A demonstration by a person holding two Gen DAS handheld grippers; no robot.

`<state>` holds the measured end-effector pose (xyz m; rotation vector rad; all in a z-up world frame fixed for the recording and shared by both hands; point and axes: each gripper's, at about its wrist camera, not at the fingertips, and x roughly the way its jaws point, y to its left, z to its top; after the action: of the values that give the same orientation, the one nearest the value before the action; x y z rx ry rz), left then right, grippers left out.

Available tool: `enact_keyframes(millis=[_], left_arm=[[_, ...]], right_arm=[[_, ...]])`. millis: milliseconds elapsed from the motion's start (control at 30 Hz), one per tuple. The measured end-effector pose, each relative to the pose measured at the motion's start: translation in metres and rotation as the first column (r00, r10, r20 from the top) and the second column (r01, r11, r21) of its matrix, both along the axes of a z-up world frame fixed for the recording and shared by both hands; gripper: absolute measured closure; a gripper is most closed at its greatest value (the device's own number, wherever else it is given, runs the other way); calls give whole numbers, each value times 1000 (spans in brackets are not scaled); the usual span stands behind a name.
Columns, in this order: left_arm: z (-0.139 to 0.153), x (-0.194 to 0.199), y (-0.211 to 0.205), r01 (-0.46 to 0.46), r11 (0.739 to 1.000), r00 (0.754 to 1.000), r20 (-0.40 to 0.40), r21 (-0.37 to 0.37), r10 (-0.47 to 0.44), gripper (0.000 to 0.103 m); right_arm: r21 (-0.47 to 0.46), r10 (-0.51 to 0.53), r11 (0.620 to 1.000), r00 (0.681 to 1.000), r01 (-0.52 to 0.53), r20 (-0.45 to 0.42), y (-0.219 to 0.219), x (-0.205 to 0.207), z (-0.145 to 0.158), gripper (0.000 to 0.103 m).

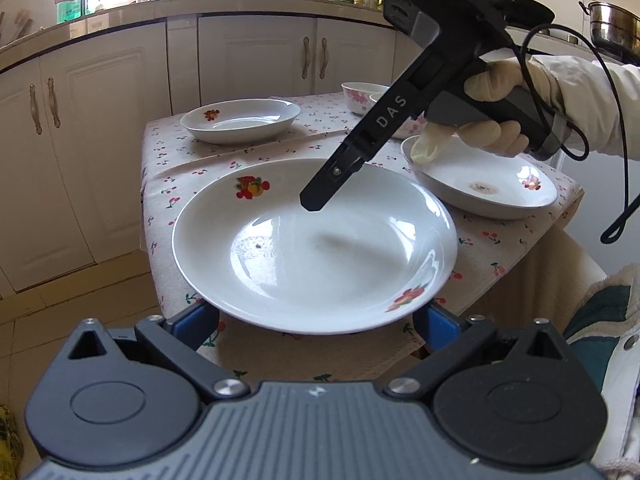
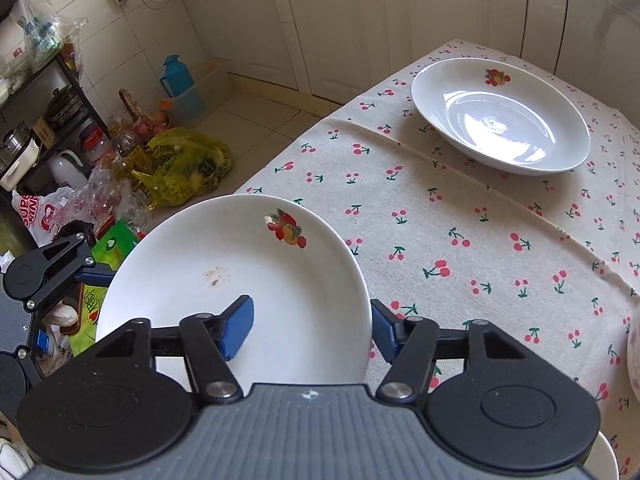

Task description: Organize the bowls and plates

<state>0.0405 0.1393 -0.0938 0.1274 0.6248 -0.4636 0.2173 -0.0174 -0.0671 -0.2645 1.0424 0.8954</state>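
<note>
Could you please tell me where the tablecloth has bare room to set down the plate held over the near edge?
The widest bare patch of tablecloth lies between the held plate and the far plate. The right side is crowded: another plate with the bowls behind it.

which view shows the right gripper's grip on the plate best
The right wrist view: the right gripper has one blue pad inside the near plate and one outside its rim, shut on it. The left wrist view shows that gripper only side-on above the plate, so the pads' contact is hidden.
</note>
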Motion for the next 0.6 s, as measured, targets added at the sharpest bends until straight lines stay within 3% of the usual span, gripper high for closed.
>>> enact_keyframes(millis=[600], left_arm=[[8, 20, -3, 13, 1000, 1000, -16, -5, -14, 1]], right_arm=[[25, -32, 999, 999, 32, -10, -6, 15, 4, 36]])
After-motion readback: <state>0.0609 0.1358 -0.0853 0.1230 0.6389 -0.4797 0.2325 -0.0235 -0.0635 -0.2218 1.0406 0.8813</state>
